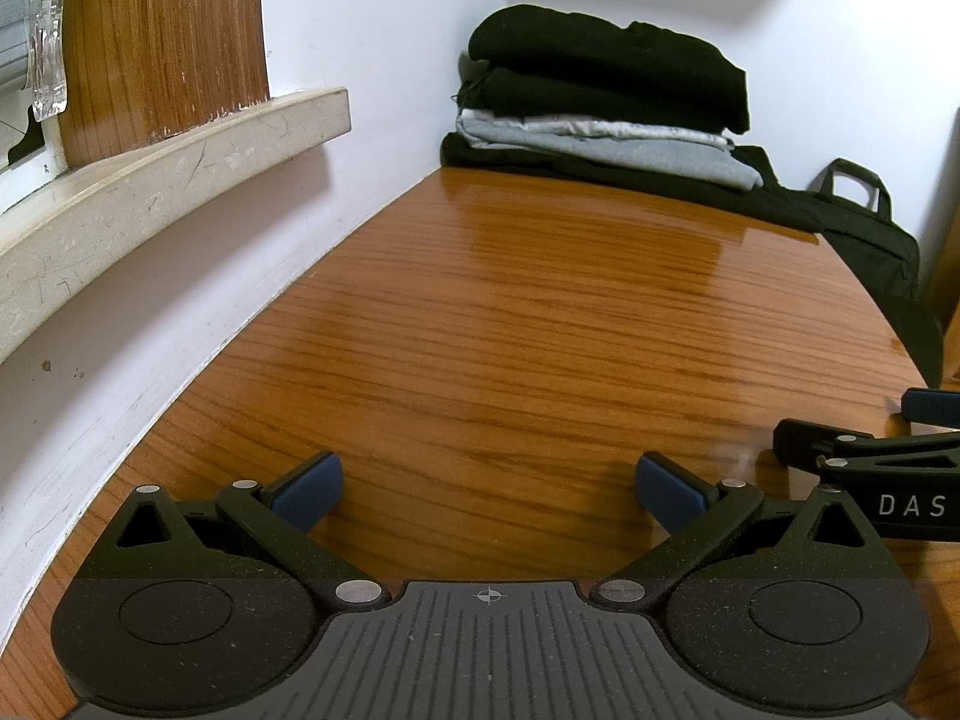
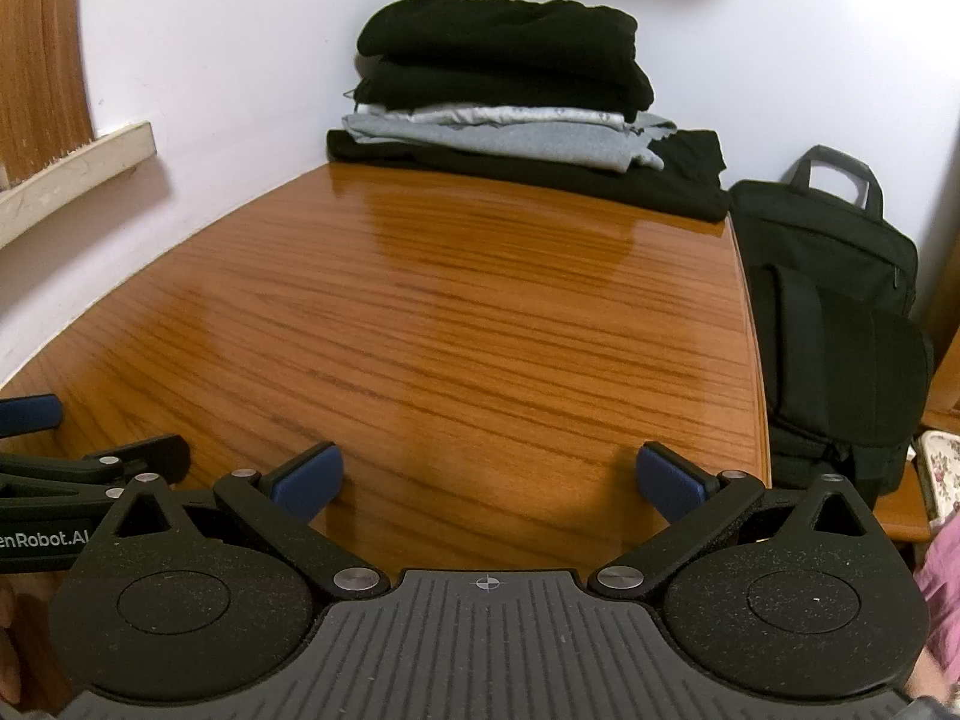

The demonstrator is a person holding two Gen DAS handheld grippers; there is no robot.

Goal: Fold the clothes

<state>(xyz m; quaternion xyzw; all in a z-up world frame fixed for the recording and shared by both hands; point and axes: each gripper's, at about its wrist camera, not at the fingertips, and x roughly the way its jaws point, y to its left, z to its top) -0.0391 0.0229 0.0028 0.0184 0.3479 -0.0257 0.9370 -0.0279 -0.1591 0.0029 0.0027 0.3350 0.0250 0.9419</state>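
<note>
A stack of folded clothes, black on top, grey and white in the middle, black at the bottom, rests at the far end of the wooden table against the wall corner. My left gripper stands open low over the near part of the table, nothing between its blue pads. My right gripper is likewise open and holds nothing, beside the left one. Each gripper shows at the other view's edge: the right gripper, the left gripper.
A black laptop bag leans against the wall just past the table's right edge. A pale window ledge juts from the left wall with a wooden panel above it. Pink fabric and a floral cushion lie at far right.
</note>
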